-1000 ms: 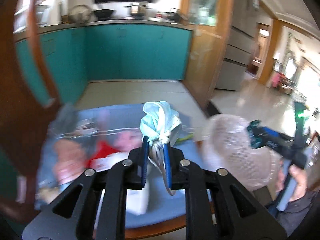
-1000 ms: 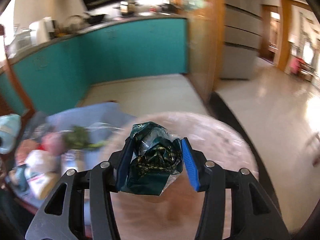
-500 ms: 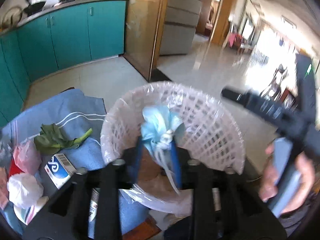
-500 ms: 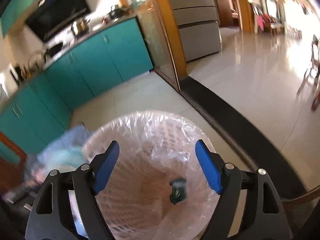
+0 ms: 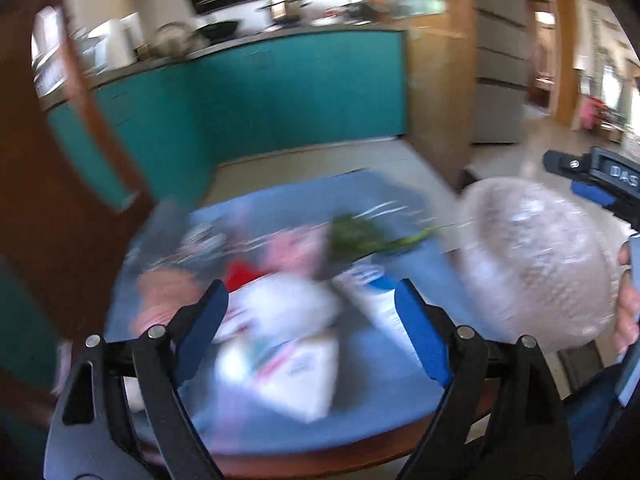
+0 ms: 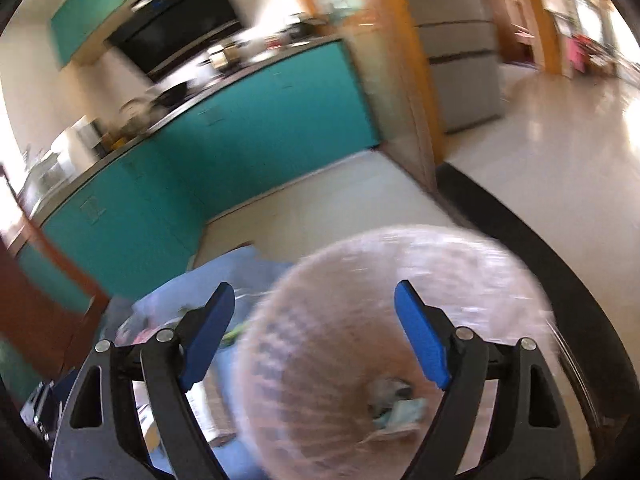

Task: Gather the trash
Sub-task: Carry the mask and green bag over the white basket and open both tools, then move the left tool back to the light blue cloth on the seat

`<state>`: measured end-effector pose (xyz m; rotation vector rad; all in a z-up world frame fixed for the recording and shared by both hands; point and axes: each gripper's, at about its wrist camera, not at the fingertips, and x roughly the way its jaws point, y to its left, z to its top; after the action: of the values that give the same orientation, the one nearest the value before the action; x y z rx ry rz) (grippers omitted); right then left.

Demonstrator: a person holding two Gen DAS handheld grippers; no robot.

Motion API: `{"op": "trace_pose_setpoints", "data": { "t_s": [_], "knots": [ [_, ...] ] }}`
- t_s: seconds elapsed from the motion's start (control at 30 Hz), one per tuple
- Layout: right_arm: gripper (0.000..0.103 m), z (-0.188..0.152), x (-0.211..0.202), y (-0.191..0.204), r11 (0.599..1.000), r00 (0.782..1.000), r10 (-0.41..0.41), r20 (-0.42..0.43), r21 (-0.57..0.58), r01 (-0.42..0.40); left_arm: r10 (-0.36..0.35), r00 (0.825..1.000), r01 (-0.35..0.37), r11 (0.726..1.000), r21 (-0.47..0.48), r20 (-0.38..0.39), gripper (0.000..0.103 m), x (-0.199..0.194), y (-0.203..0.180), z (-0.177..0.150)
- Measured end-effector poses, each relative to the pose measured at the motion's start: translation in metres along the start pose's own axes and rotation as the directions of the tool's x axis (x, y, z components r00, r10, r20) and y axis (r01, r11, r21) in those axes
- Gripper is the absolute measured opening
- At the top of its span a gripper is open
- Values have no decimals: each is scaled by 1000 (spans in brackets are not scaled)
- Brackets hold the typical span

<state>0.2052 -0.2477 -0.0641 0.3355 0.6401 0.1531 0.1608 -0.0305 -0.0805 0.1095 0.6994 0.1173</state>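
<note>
My left gripper (image 5: 312,320) is open and empty above a round table with a blue cloth (image 5: 400,364). Blurred trash lies on the cloth: white packaging (image 5: 288,356), a red piece (image 5: 240,274), a pink bag (image 5: 292,248) and green leaves (image 5: 360,236). A white lattice bin lined with clear plastic (image 5: 536,264) stands to the table's right. My right gripper (image 6: 312,320) is open and empty above that bin (image 6: 340,360), where pale blue and dark trash (image 6: 396,400) lies at the bottom. The right gripper also shows in the left wrist view (image 5: 596,184).
A brown wooden chair back (image 5: 60,184) rises at the table's left. Teal kitchen cabinets (image 5: 280,92) run along the far wall. A wooden door frame (image 5: 436,100) and pale tiled floor (image 6: 540,128) lie to the right.
My left gripper let go of the pale blue mask into the bin and swung back left over the table, open. My right gripper dropped the dark green wrapper in the bin and stays open above it.
</note>
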Motion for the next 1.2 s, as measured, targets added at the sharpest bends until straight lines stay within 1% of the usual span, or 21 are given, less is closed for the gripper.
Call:
{"op": "trace_pose_setpoints", "data": {
  "t_s": [0.03, 0.1, 0.2, 0.33, 0.4, 0.47, 0.57, 0.8, 1.03, 1.2],
  "knots": [
    [82, -2, 6, 14, 999, 999, 28, -18, -38, -28, 29, 999, -29, 999, -21, -24, 86, 1, 16, -6],
    [84, -13, 21, 47, 990, 995, 73, -75, -116, -81, 62, 996, -65, 996, -55, -61, 86, 0, 37, -14],
    [84, -33, 39, 79, 971, 981, 89, -170, -205, -124, 86, 990, -98, 990, -105, -111, 86, 2, 65, -27],
    [84, -64, 58, 113, 932, 961, 60, -270, -331, -151, 116, 980, -138, 982, -132, -164, 86, 5, 90, -45],
    [84, -76, 67, 122, 917, 953, 37, -300, -368, -152, 124, 975, -150, 979, -139, -184, 86, 6, 95, -50],
    [84, -85, 73, 123, 914, 944, 33, -329, -373, -162, 125, 973, -156, 976, -150, -196, 86, 8, 96, -53],
    [84, -90, 79, 118, 916, 937, 26, -347, -367, -161, 115, 972, -150, 975, -164, -203, 86, 8, 101, -54],
    [84, -84, 78, 112, 929, 937, 42, -346, -331, -164, 99, 969, -135, 979, -153, -226, 86, 16, 97, -58],
    [84, -84, 77, 112, 926, 936, 34, -351, -341, -162, 97, 963, -137, 980, -143, -252, 86, 24, 94, -61],
    [84, -85, 77, 113, 924, 935, 36, -352, -346, -166, 83, 957, -131, 979, -157, -276, 86, 30, 96, -63]
  ]
}}
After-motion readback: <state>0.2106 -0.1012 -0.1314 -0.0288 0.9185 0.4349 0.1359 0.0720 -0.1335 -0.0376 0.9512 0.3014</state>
